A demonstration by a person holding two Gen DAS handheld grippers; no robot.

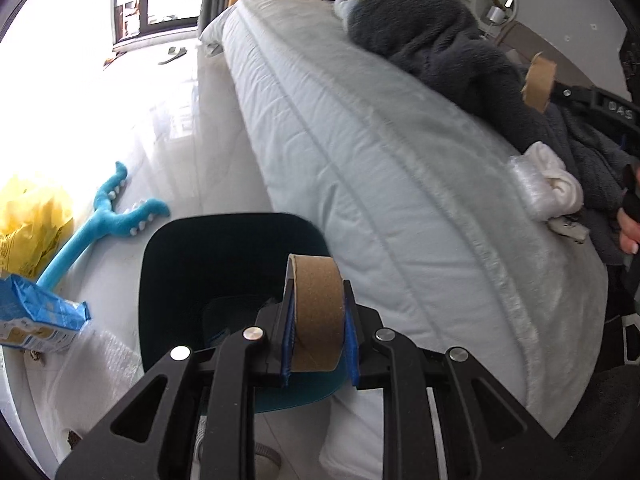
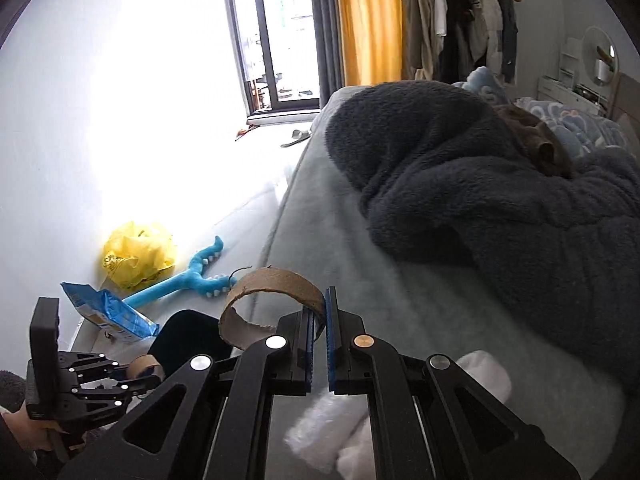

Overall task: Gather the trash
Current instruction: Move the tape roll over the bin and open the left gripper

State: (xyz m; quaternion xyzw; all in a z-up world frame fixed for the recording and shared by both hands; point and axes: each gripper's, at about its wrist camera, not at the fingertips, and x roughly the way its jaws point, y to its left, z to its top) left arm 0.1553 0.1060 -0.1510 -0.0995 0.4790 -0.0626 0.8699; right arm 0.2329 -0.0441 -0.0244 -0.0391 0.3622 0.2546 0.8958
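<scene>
Cardboard tape core point(image 1: 318, 312) clamped between blue pads of left gripper point(image 1: 318, 332), jaws closed on its flat ends, held above open mouth of dark teal bin point(image 1: 192, 264) standing on floor at foot corner of bed point(image 1: 360, 168). Bin interior dark; contents not discernible. Torn cardboard ring point(image 2: 272, 300), split open with ragged edge, pinched by its wall between nearly touching jaws of right gripper point(image 2: 319, 336), held over near edge of bed. Same torn ring visible in left wrist view at far right, above dark fleece blanket point(image 1: 440, 40). White letters on right gripper body in that view, partly cut off, apparently "OAS"; otherwise illegible. Crumpled white wrapping point(image 1: 548, 188) lying on bed near its edge, beside blanket; blurred in right wrist view beneath gripper. Small grey scrap point(image 1: 568, 228) just beside it, nature unclear. Fingers of a hand point(image 1: 628, 232) cut off at right border. On floor along wall: blue packet point(image 2: 108, 312), printing unreadable; yellow plastic bag point(image 2: 138, 254), dark print too small to read; turquoise plush toy point(image 2: 188, 276). Window area overexposed.
</scene>
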